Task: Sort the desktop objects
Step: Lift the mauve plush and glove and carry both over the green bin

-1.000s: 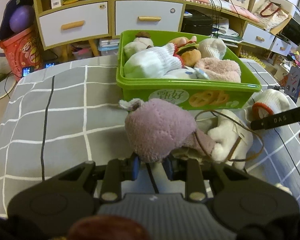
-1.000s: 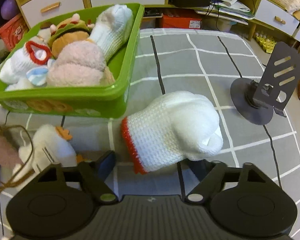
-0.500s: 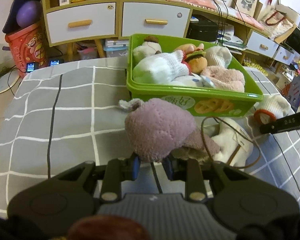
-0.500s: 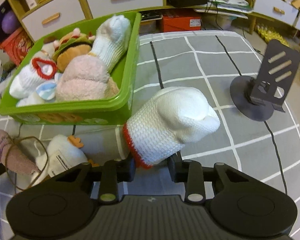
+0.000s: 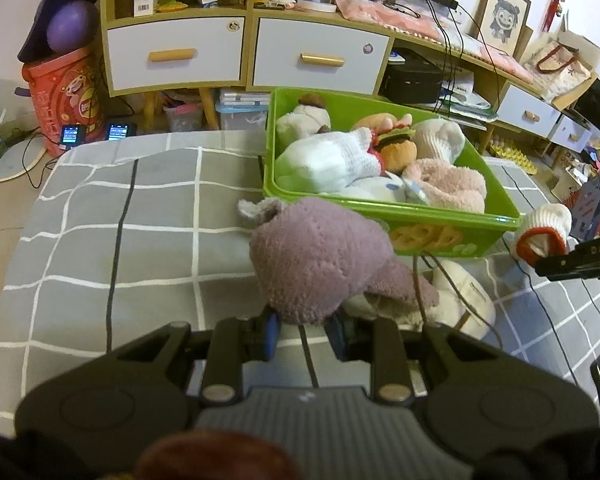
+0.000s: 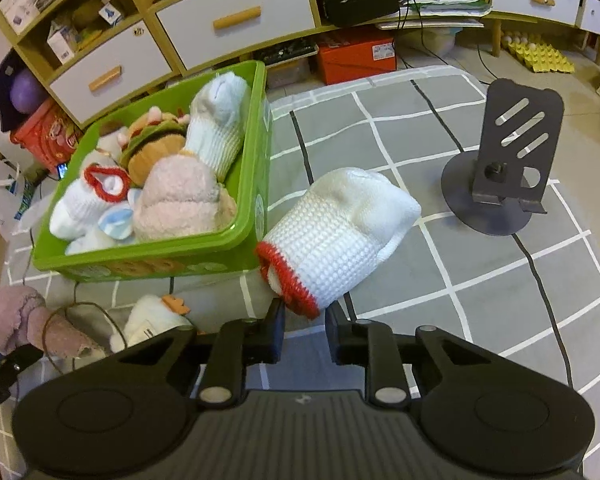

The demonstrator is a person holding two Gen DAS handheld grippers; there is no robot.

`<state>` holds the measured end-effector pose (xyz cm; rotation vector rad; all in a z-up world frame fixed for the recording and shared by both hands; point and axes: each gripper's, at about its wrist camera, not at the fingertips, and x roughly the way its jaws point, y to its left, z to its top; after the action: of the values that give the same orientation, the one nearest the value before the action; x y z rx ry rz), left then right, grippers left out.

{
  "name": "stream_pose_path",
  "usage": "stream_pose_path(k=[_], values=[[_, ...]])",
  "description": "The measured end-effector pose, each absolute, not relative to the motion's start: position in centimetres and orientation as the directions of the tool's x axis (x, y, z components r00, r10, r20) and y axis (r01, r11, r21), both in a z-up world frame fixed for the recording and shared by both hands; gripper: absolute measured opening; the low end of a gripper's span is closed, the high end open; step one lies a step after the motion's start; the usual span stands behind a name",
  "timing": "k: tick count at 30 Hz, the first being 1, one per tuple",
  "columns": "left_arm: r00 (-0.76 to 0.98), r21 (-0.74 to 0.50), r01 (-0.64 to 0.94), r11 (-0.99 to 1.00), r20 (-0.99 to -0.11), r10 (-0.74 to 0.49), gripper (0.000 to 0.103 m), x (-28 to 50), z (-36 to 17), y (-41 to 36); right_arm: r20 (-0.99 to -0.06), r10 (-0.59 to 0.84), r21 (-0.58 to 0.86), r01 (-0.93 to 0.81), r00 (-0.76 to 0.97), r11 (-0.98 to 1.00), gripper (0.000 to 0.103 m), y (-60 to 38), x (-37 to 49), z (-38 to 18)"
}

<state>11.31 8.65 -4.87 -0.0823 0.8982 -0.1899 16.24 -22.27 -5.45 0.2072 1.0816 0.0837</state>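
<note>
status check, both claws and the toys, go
Left claw shut on purple plush toy. Right claw shut on white knitted glove with red cuff. Green plastic bin already crowded; white plush duck on grey cloth.

My left tongs (image 5: 305,330) and right tongs (image 6: 305,326) are matte black, with ribbed housings, silver screws, and blue pads on the left.

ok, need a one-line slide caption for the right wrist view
Right gripper shut on a white glove, held beside the full green bin.
</note>
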Motion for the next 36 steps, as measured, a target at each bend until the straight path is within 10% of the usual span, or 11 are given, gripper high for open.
stream_pose_path(k=[11,17,36], values=[[0.636,-0.182,0.109,0.977,-0.743,-0.209,0.023,11.4,-3.4,9.0,-0.827,0.264,0.302,-0.005,0.497,0.953,0.006,-22.5,15.2,-3.0],[0.637,-0.170,0.113,0.979,-0.743,-0.203,0.023,11.3,-3.3,8.8,-0.829,0.246,0.306,0.041,0.502,0.951,0.067,-23.5,16.2,-3.8],[0.609,-0.161,0.104,0.981,-0.770,-0.191,0.023,12.7,-4.7,8.2,-0.834,0.125,0.086,-0.096,0.538,0.992,0.063,-22.3,20.9,-8.1]])
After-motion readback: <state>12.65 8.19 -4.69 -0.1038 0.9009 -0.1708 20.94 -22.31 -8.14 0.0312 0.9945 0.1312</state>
